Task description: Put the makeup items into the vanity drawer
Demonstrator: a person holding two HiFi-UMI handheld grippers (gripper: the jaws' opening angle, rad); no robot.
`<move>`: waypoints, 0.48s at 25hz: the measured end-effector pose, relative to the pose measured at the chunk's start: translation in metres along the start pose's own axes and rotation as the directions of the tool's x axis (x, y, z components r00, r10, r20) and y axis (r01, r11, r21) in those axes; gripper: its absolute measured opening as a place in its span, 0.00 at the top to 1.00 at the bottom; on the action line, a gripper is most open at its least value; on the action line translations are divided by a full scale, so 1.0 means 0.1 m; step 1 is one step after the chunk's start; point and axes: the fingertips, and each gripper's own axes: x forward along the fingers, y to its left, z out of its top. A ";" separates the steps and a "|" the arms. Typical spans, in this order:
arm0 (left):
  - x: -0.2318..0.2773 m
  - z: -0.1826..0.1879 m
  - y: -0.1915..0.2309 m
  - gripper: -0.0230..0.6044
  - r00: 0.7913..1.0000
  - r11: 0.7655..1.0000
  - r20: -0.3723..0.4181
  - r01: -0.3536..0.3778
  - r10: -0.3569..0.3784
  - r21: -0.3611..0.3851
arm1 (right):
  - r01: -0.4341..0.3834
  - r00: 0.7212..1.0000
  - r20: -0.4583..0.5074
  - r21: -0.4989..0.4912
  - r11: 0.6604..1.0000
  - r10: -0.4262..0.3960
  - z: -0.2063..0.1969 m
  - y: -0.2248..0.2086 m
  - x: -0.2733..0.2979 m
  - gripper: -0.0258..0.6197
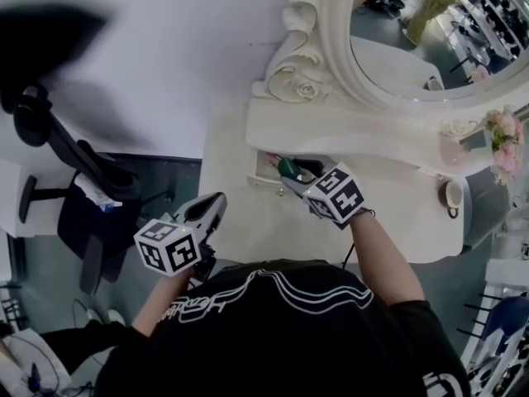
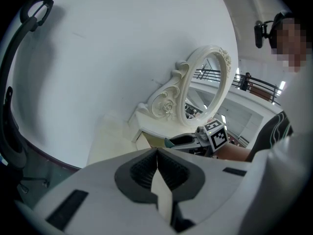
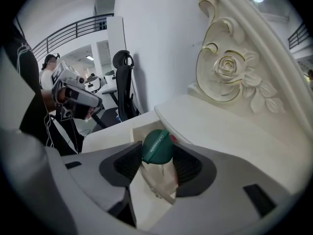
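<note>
The white vanity's small drawer point(image 1: 266, 165) stands pulled out below the mirror shelf. My right gripper point(image 1: 291, 175) reaches into its opening. In the right gripper view a makeup item with a round dark green cap point(image 3: 157, 146) sits between the jaws of the right gripper point(image 3: 157, 153), over the open drawer point(image 3: 131, 131). The pads stand apart and do not clamp it, so this gripper is open. The same green item point(image 1: 287, 169) shows at the drawer mouth. My left gripper point(image 1: 216, 202) hovers by the table's front left corner, shut and empty point(image 2: 156, 154).
An oval mirror point(image 1: 413, 31) in a carved white frame rises behind the drawer. On the right of the tabletop point(image 1: 240, 213) are a cup point(image 1: 453, 195) and pink flowers point(image 1: 504, 139). A black office chair point(image 1: 74, 172) stands to the left of the table.
</note>
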 end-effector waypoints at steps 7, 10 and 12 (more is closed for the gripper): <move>-0.04 -0.03 0.09 0.93 1.000 1.000 0.000 0.003 -0.003 -0.001 | 0.018 0.999 0.048 0.049 0.999 -0.021 0.05 -0.01 -0.06 0.55; -0.06 -0.02 0.08 0.93 1.000 1.000 0.005 0.004 -0.004 0.004 | 0.036 0.997 0.072 0.048 0.998 -0.040 0.07 0.00 -0.13 0.53; -0.08 0.00 0.06 0.93 1.000 1.000 0.012 0.003 -0.003 0.007 | 0.041 0.995 0.092 0.048 0.998 -0.046 0.10 0.01 -0.19 0.53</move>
